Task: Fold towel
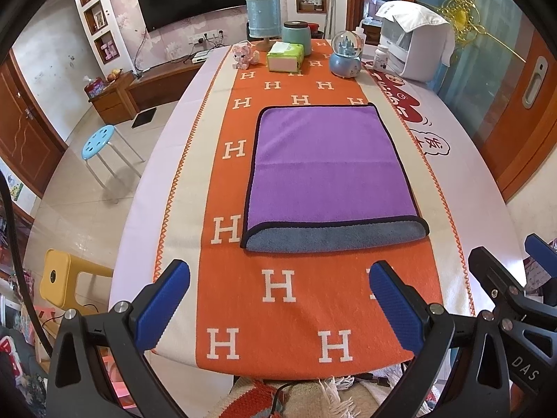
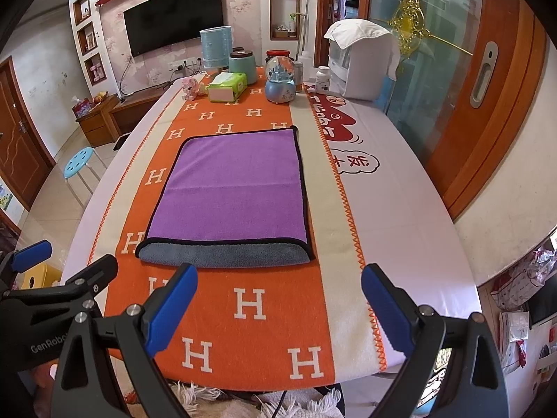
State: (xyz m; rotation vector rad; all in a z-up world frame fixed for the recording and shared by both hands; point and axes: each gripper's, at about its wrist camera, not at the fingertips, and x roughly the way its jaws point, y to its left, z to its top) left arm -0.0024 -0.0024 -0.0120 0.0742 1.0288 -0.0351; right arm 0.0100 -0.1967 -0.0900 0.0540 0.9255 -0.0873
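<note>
Orange H-patterned runner [image 1: 296, 313] covers the counter [image 1: 470, 181] lengthwise. Your purple towel [image 1: 327, 167] lies folded on the runner mid-counter, grey underside showing along its near edge. Your left gripper [image 1: 280, 278] and right gripper [image 2: 278, 284] both hover over the counter's near edge, jaws wide, holding nothing. At the far edge: tissue pack [image 1: 285, 56], snow globe [image 1: 345, 56].

Folded purple towel [image 1: 330, 170] lies beyond spread fingers [image 1: 167, 299].

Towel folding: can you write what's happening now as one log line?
towel: folded, flat on orange runner | left tool: open | right tool: open
</note>
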